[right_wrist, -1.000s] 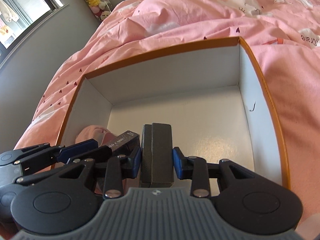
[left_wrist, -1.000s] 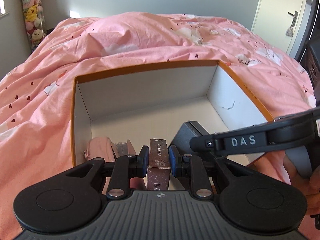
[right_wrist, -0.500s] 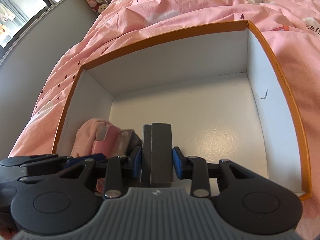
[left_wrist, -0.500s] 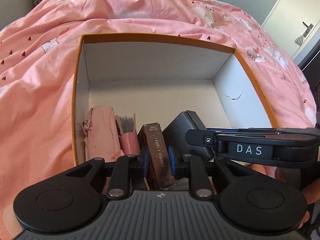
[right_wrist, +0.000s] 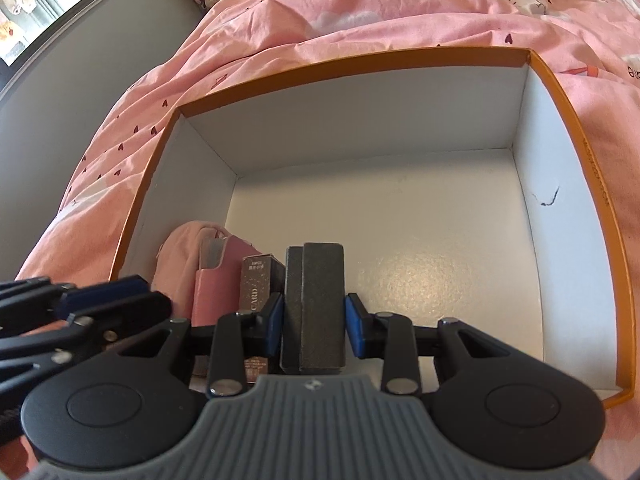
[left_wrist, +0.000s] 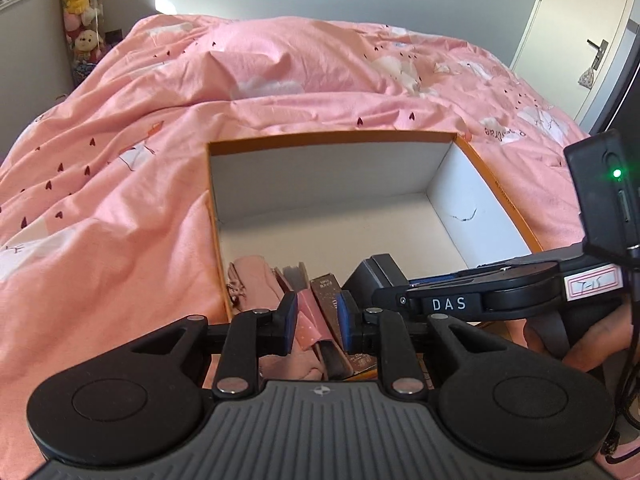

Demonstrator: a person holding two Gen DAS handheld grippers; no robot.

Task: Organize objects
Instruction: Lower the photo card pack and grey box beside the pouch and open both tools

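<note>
The right claw (right_wrist: 314,326) is clamped on a dark grey case (right_wrist: 316,304), upright in the orange-rimmed box (right_wrist: 580,148) beside a brown card box (right_wrist: 258,284). The left claw (left_wrist: 317,322) hangs apart and empty above that row. The white floor beyond lies bare to the far wall, on the pink bed (left_wrist: 120,184).

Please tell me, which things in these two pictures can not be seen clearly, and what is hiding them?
- Right wrist view: the foot of the dark grey case is behind the right gripper, so whether it rests on the floor of the orange box is unknown.
- Same view: the print above "CARD" on the brown box is too small.
- Left wrist view: the left gripper covers the near end of the pink pouch.
</note>
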